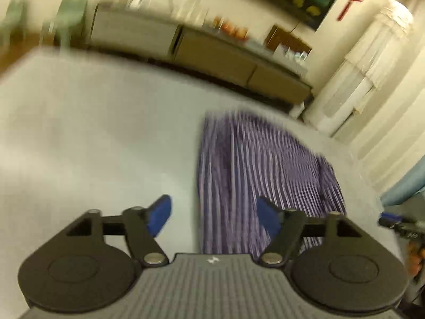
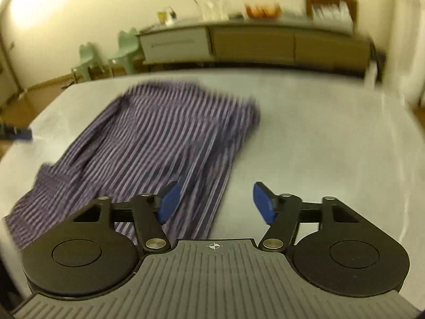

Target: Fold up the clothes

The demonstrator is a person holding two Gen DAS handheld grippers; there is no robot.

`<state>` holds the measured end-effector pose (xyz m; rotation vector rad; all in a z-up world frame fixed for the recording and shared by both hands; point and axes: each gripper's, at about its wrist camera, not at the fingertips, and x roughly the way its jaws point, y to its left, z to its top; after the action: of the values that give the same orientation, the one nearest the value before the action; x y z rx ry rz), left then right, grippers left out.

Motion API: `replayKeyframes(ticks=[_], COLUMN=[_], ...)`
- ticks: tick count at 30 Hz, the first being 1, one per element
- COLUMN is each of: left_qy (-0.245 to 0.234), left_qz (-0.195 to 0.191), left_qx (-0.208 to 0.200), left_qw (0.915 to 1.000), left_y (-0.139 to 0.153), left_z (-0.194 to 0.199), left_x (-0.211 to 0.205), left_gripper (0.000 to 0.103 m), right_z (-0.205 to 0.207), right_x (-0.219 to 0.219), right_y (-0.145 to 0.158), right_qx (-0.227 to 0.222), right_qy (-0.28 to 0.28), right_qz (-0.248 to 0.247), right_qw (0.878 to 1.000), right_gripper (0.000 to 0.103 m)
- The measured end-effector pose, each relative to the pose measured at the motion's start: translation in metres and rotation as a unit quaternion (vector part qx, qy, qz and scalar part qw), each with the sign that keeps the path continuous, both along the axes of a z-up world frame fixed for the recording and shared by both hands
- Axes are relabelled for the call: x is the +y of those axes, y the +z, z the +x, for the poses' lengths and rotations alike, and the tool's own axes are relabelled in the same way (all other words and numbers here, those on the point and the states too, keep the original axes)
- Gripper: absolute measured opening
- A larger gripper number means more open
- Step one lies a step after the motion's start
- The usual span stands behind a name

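A purple-and-white striped shirt (image 1: 260, 170) lies partly folded on the pale grey table (image 1: 93, 133). In the left wrist view it lies ahead and to the right. My left gripper (image 1: 213, 216) is open and empty above the shirt's left edge. In the right wrist view the shirt (image 2: 159, 143) spreads ahead and to the left on the table (image 2: 318, 146). My right gripper (image 2: 213, 203) is open and empty above the shirt's near right edge. The other gripper shows at the far right of the left wrist view (image 1: 398, 224) and at the left edge of the right wrist view (image 2: 16, 133). Both views are blurred.
A long low sideboard (image 2: 252, 45) with bottles and boxes on top stands beyond the table's far edge. Two pale green chairs (image 2: 106, 55) stand at the back left. White curtains (image 1: 366, 74) hang at the right of the left wrist view.
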<state>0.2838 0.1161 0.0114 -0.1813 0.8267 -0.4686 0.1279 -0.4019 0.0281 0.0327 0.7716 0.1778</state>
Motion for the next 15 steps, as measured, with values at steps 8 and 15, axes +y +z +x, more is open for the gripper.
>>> replayKeyframes(ticks=[8,15], left_qy=[-0.076,-0.163], left_qz=[0.092,0.144], left_qx=[-0.036,-0.045], left_qw=[0.9922,0.9751], left_y=[-0.040,-0.087], left_z=[0.140,0.163], left_x=[-0.093,-0.144], left_gripper=[0.087,0.044], right_z=[0.173,0.247], right_x=[0.007,0.053], right_y=[-0.038,-0.078], right_qx=[-0.017,0.012], right_qy=[0.072,0.188], right_qz=[-0.072,-0.086], right_qw=[0.995,0.978], right_gripper=[0.074,0.046])
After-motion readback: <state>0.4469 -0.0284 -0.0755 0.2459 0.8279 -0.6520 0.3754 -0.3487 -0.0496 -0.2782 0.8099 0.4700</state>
